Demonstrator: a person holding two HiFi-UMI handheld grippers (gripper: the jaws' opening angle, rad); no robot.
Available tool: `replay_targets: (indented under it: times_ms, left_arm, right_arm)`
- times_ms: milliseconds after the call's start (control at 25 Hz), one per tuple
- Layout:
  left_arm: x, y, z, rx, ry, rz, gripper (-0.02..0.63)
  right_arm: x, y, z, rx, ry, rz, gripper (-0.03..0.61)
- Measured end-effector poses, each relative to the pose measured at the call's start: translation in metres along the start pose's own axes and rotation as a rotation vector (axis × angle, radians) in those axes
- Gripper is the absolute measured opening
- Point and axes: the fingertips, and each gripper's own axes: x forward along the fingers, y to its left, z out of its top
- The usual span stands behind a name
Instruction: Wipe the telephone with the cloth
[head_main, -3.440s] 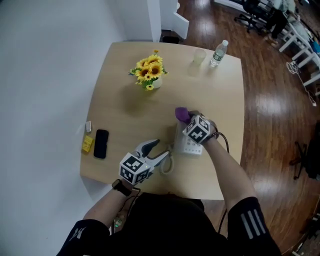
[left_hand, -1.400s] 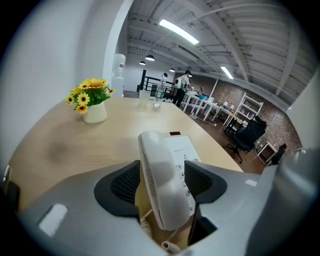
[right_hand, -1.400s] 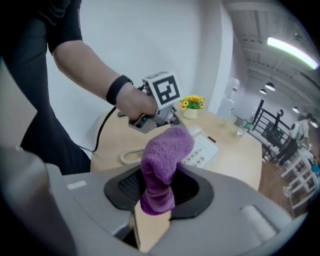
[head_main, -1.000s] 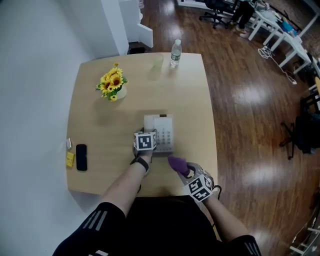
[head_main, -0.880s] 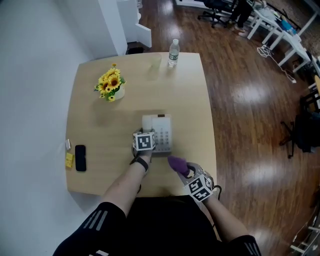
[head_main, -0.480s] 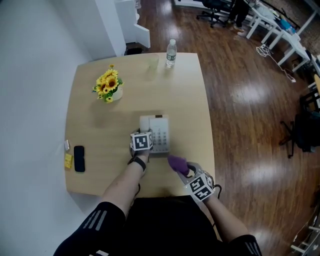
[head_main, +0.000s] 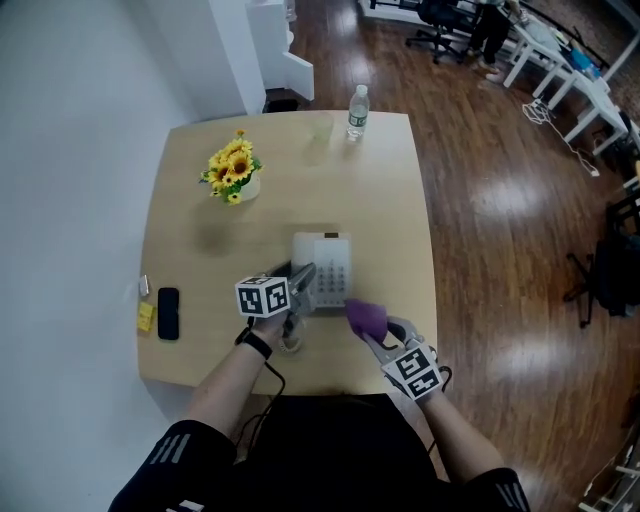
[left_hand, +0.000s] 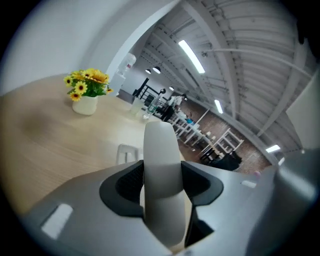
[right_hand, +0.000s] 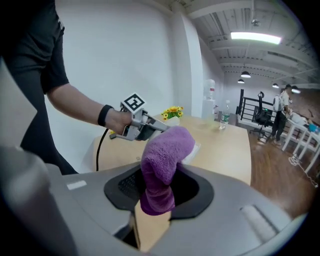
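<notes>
Wiping is just starting: my left gripper (head_main: 300, 280) is clamping its fingers on the handset (left_hand: 161, 165), and my right gripper (head_main: 373, 333) is pinching the cloth (head_main: 366, 316), with the telephone (head_main: 330, 265) just beyond. Next, I'm judging, comes pressing the cloth onto it.

left claw (left_hand: 161, 192) clamped on white handset (left_hand: 161, 150), right claw (right_hand: 156, 197) clamped on purple cloth (right_hand: 166, 147), both forearms reaching forward

Fluffy purple cloth (right_hand: 165, 150) sits between the dark-padded grey fingers (right_hand: 122, 187) of the right gripper (right_hand: 159, 192). A smooth off-white plastic handset (left_hand: 161, 150) sits between those of the left gripper (left_hand: 162, 186). Beyond the fingertips lie a white telephone base (head_main: 328, 272), a pale wooden table (head_main: 200, 250) and yellow sunflowers (head_main: 232, 167). The marker cubes (head_main: 262, 297) show black-and-white squares.
</notes>
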Motion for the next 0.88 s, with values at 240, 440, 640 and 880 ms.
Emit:
replay_targets:
  times_ms: [240, 440, 640, 880]
  left_arm:
    - [-0.075, -0.076, 0.040, -0.078, -0.164, -0.426, 0.215]
    - [-0.144, -0.120, 0.069, -0.119, -0.254, -0.672, 0.215]
    - [-0.186, -0.134, 0.075, -0.092, -0.288, -0.766, 0.215]
    - [-0.204, -0.141, 0.073, -0.061, -0.271, -0.792, 0.213]
  right_arm:
    - [-0.004, -0.005, 0.078, -0.074, -0.133, -0.010, 0.133]
    - [-0.008, 0.004, 0.161, -0.210, -0.239, -0.009, 0.133]
    - [0.002, 0.033, 0.228, -0.383, -0.287, -0.007, 0.133]
    - [0.017, 0.077, 0.256, -0.650, -0.254, -0.002, 0.132]
